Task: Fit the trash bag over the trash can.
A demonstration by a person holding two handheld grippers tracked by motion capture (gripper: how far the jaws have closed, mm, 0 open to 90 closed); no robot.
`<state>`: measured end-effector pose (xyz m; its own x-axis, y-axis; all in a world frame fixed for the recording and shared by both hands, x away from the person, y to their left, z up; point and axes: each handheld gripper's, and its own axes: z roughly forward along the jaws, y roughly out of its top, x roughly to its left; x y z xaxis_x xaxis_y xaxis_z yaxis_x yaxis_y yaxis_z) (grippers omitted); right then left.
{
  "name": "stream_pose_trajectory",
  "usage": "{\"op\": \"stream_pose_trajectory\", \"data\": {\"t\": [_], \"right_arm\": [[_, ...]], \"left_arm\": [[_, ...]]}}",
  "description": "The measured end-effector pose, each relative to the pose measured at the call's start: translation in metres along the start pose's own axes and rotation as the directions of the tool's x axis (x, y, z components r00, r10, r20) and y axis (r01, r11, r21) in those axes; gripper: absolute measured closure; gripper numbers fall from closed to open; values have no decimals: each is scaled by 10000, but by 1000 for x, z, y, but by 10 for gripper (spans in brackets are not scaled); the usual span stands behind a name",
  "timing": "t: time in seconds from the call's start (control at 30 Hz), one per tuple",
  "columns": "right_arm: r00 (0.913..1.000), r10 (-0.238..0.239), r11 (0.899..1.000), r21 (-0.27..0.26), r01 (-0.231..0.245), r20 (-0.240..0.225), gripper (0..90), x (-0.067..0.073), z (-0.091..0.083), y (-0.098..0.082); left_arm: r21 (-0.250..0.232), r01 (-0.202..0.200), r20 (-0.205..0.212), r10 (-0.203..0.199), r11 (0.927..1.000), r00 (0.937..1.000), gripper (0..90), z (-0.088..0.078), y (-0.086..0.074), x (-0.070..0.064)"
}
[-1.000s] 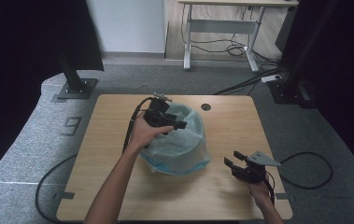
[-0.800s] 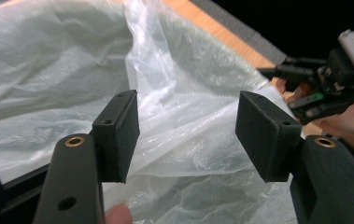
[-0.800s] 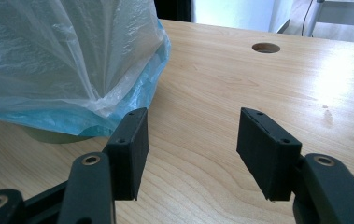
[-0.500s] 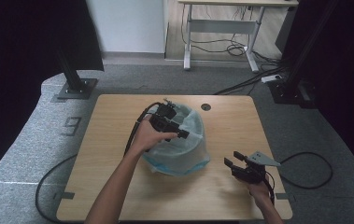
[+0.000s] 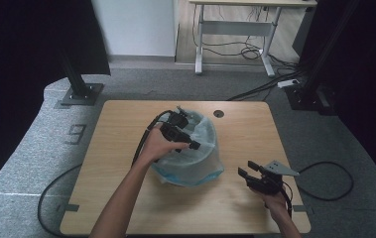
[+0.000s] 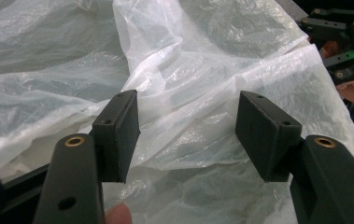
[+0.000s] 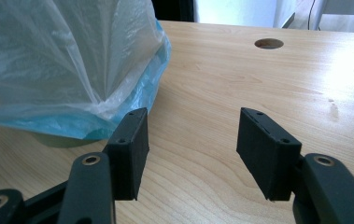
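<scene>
On the wooden counter (image 5: 126, 129) a bin lined with a thin plastic bag (image 5: 200, 148) sits mid-surface; the left claw (image 5: 188, 144) hangs released over its mouth, the right claw (image 5: 249, 173) rests released well apart, nothing between either. A careless pinch could likely tear the film or tip the bin; the bin's inside stays hidden under crumpled plastic
</scene>
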<state>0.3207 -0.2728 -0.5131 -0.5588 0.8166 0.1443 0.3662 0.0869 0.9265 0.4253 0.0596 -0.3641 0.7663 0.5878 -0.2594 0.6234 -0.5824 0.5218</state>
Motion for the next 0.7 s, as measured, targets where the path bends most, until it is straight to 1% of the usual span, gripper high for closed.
{"op": "stream_pose_trajectory", "data": {"t": [0.03,0.07,0.17,0.2,0.23,0.27,0.33,0.5,0.6,0.7], "right_arm": [[10000,0,10000,0,0,0,427,0,0,0],[9999,115,9999,-62,-115,-16,427,-1,-1,0],[9997,250,9996,-95,-251,-8,427,-3,-3,0],[9992,402,9991,-136,-403,-83,427,-4,-3,0],[9992,402,9991,-136,-403,-83,427,-4,-3,0],[9974,691,9973,-231,-696,-211,428,-5,-4,1],[9962,827,9961,-276,-834,-256,429,-6,-5,2],[9959,869,9958,-258,-876,-247,430,-6,-4,1],[9960,858,9960,-239,-864,-251,430,-6,-4,1],[9960,864,9959,-258,-870,-220,429,-7,-5,1]], "left_arm": [[-57,-5,36,5,10000,10000,392,-1,-1,0],[-134,-59,59,60,9999,10000,393,-3,-4,-1],[241,-300,72,298,9993,9995,396,-5,-9,-5],[320,-334,37,333,9989,9994,396,-6,-11,-6],[320,-334,37,333,9989,9994,397,-6,-11,-6],[393,-348,14,348,9986,9994,396,-7,-13,-8],[406,-331,19,330,9986,9995,396,-8,-15,-8],[480,-320,68,318,9983,9995,395,-4,-18,-8],[436,-345,77,342,9985,9994,394,-4,-18,-8],[29,-400,76,399,9992,9992,394,-10,-19,-8]]}}
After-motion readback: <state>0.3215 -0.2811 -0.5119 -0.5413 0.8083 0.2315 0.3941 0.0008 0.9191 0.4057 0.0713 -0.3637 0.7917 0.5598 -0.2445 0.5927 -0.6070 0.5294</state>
